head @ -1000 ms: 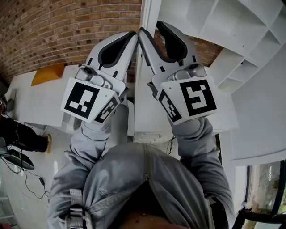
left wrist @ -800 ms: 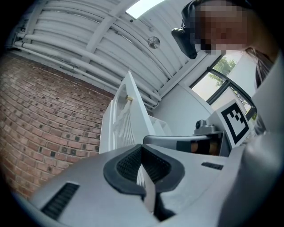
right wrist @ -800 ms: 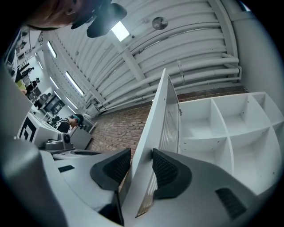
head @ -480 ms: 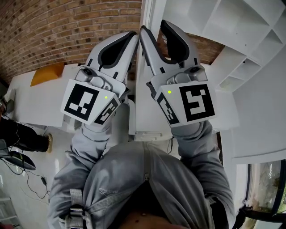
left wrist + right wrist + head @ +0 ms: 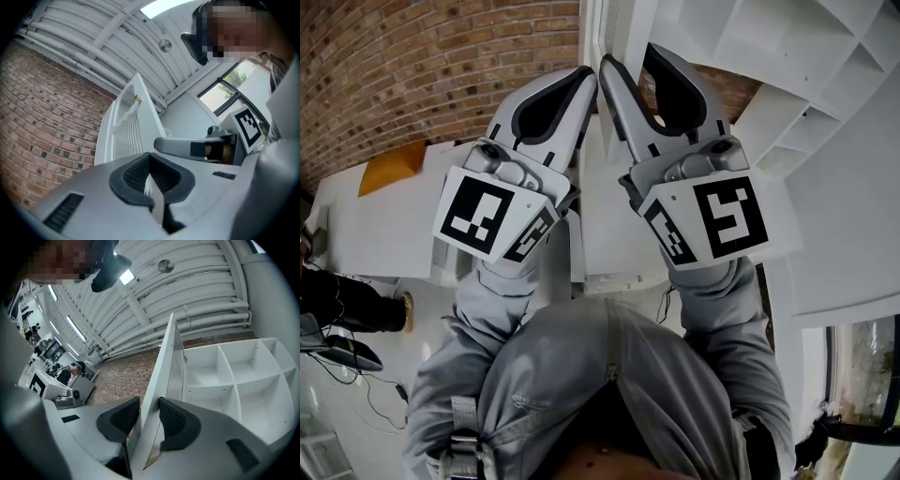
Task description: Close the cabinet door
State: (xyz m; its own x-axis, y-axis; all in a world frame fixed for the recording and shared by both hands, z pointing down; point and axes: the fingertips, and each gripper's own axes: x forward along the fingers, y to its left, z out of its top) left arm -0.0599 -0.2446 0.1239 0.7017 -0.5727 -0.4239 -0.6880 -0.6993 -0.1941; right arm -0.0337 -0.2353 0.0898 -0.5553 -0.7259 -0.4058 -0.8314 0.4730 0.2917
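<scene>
The white slatted cabinet door (image 5: 161,371) stands open and edge-on, with a small brass knob (image 5: 137,99) on its far face. My right gripper (image 5: 149,408) straddles the door's edge. Its jaws are closing, and both dark pads (image 5: 174,420) lie against the door's two faces. In the head view the right gripper (image 5: 630,58) is raised beside the door's edge (image 5: 592,28). My left gripper (image 5: 149,161) is shut on nothing, just left of the door, with its tips (image 5: 586,80) near the right gripper's left finger. The open white cabinet (image 5: 234,376) shows bare shelves.
A brick wall (image 5: 412,66) stands behind and left of the door. Below it is a white counter (image 5: 384,225) with an orange thing (image 5: 389,164) on it. A person (image 5: 347,300) sits low at the left, near floor cables (image 5: 366,384). The shelf unit (image 5: 787,37) fills the upper right.
Both grippers have stayed almost in place beside the door's edge. The small green lights on the marker cubes, lit half a second ago, are off now.
</scene>
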